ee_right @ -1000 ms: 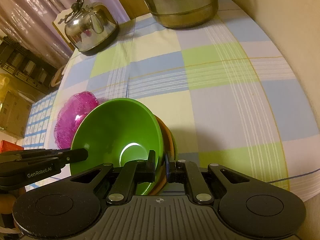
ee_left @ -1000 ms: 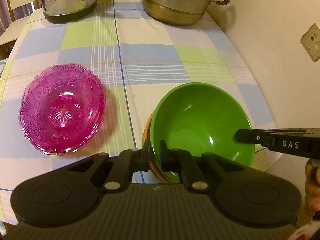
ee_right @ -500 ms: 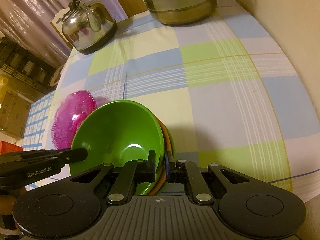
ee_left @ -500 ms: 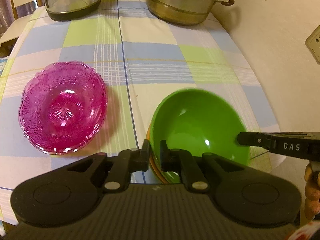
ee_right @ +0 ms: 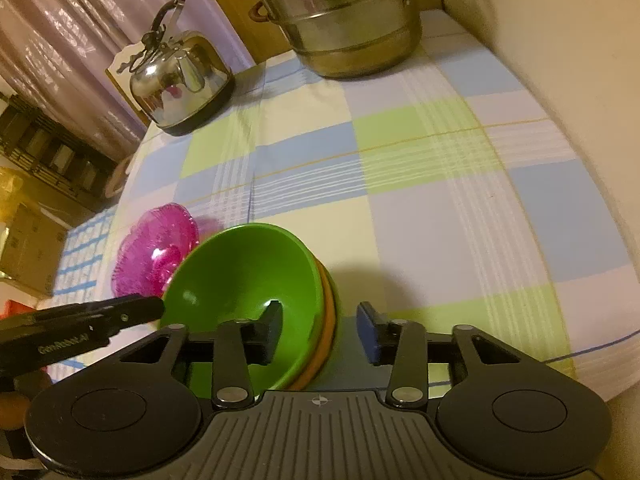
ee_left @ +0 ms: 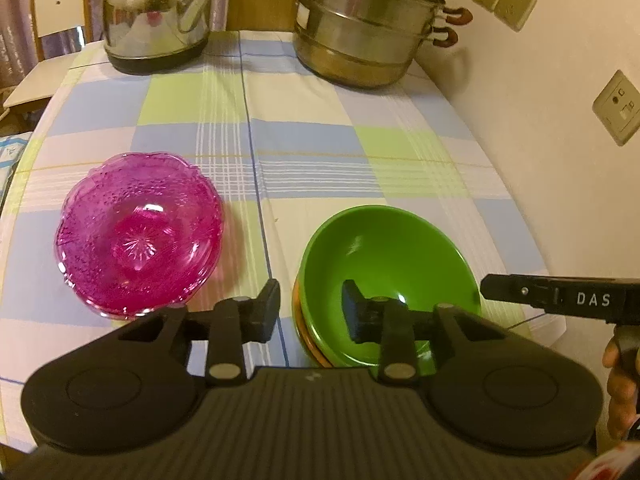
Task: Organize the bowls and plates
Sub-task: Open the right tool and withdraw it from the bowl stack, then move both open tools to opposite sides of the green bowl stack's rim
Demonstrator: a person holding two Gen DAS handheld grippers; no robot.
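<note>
A green bowl (ee_left: 384, 256) sits nested on top of an orange bowl (ee_left: 298, 320) near the table's front right edge; both also show in the right wrist view, the green bowl (ee_right: 240, 276) above the orange one (ee_right: 326, 332). A stack of pink glass bowls (ee_left: 138, 232) rests to the left and shows in the right wrist view (ee_right: 154, 254) too. My left gripper (ee_left: 310, 312) is open, its jaws straddling the left rim of the bowl stack without touching. My right gripper (ee_right: 320, 332) is open, straddling the right rim.
A steel kettle (ee_left: 154, 12) and a stacked steel steamer pot (ee_left: 364, 20) stand at the back of the checked tablecloth (ee_left: 304, 148). A wall with sockets (ee_left: 618, 108) runs along the right. The table edge is close on the right.
Both grippers have opened and let go of the bowl stack's rims. The green bowl has settled lower and now rests level on the table stack.
</note>
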